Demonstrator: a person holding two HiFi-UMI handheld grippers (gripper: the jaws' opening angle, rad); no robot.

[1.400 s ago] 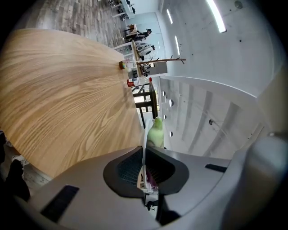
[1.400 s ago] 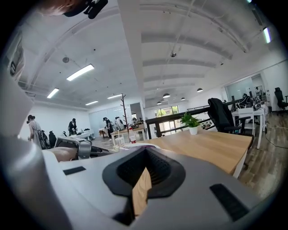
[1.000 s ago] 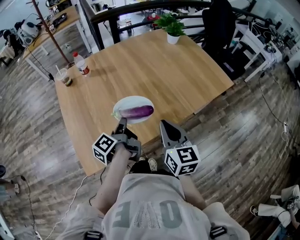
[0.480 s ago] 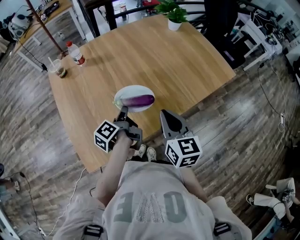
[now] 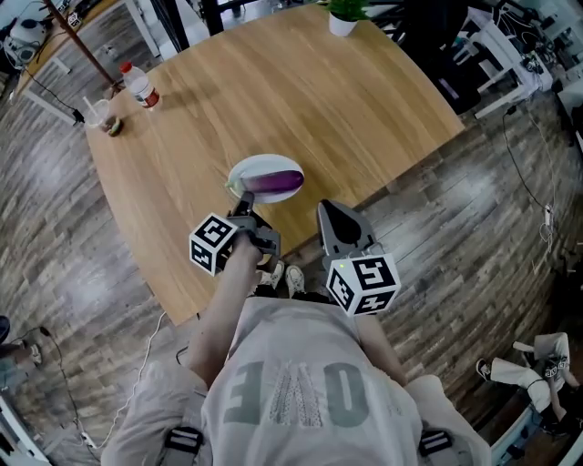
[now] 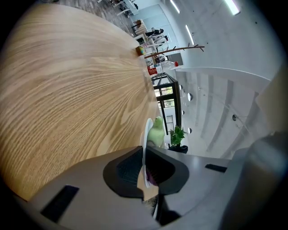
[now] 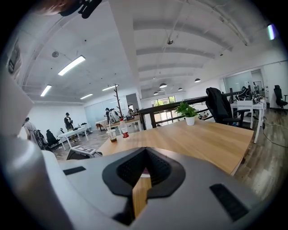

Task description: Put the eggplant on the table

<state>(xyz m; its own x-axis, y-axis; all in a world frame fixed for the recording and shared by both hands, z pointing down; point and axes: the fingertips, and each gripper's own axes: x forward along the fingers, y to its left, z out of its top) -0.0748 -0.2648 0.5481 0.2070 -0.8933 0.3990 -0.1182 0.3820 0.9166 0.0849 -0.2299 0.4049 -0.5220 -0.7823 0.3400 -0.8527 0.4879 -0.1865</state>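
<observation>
A purple eggplant [image 5: 273, 182] with a green stem lies on a white plate [image 5: 244, 169] near the front edge of the wooden table [image 5: 273, 82]. My left gripper [image 5: 242, 204] is shut on the plate's near rim. In the left gripper view the thin white rim [image 6: 146, 134] runs between the jaws of the left gripper [image 6: 145, 161], with the green stem [image 6: 156, 132] just beyond. My right gripper [image 5: 328, 209] hangs shut and empty just off the table's edge, right of the plate. In its own view the right gripper [image 7: 145, 156] points along the tabletop.
A red-capped bottle [image 5: 139, 86] and a cup [image 5: 100, 116] stand at the table's far left corner, and a potted plant [image 5: 344, 14] stands at the far edge. A black chair [image 7: 220, 105] is beyond the right side. Wood floor surrounds the table.
My left gripper keeps its hold on the plate's rim and has sunk a little toward the tabletop. The right gripper has barely moved.
</observation>
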